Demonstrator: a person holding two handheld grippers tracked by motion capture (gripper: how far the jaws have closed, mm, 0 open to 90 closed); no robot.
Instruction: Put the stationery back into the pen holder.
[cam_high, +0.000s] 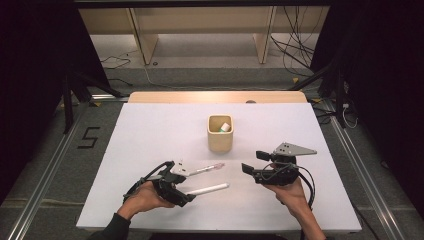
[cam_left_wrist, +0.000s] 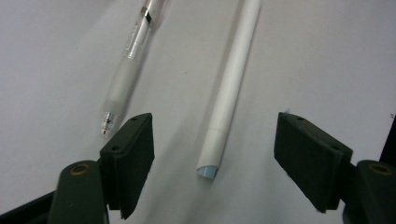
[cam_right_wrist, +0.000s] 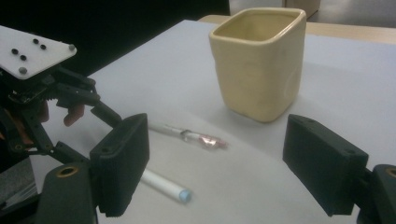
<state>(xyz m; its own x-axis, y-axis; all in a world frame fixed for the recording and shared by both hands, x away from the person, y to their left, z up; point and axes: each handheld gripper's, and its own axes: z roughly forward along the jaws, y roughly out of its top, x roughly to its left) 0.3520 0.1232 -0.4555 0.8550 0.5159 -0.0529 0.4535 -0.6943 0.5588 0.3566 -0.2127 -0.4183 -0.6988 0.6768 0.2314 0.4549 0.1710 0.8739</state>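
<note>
Left claw (cam_high: 192, 186): held low at the near left of the white tabletop (cam_high: 150, 135), pointing right. Jaws apart and empty. In the left gripper view (cam_left_wrist: 212, 154) they straddle the near end of the white pen (cam_left_wrist: 231, 88) without touching it; the pen lies flat between them, its pale blue end cap nearest the camera.

White pen (cam_high: 207, 189): flat on the tabletop, just right of the left claw, well short of the cup (cam_high: 220, 134).

Clear pen (cam_high: 206, 169): flat, just beyond the white pen and roughly parallel to it, pink end toward the cup. In the left gripper view its tip lies just outside one jaw (cam_left_wrist: 133, 60).

Right claw (cam_high: 250, 162): near right of the tabletop, pointing left toward the pens. Jaws wide apart, nothing between them (cam_right_wrist: 215, 172). Its view shows both pens, white (cam_right_wrist: 166, 185) and clear (cam_right_wrist: 187, 135), the cup beyond, and the left claw at the left edge.

Cup (cam_right_wrist: 259, 60): cream, squarish, upright at the tabletop's centre, apart from both pens. A small white item (cam_high: 225, 127) rests inside; what it is cannot be told.
</note>
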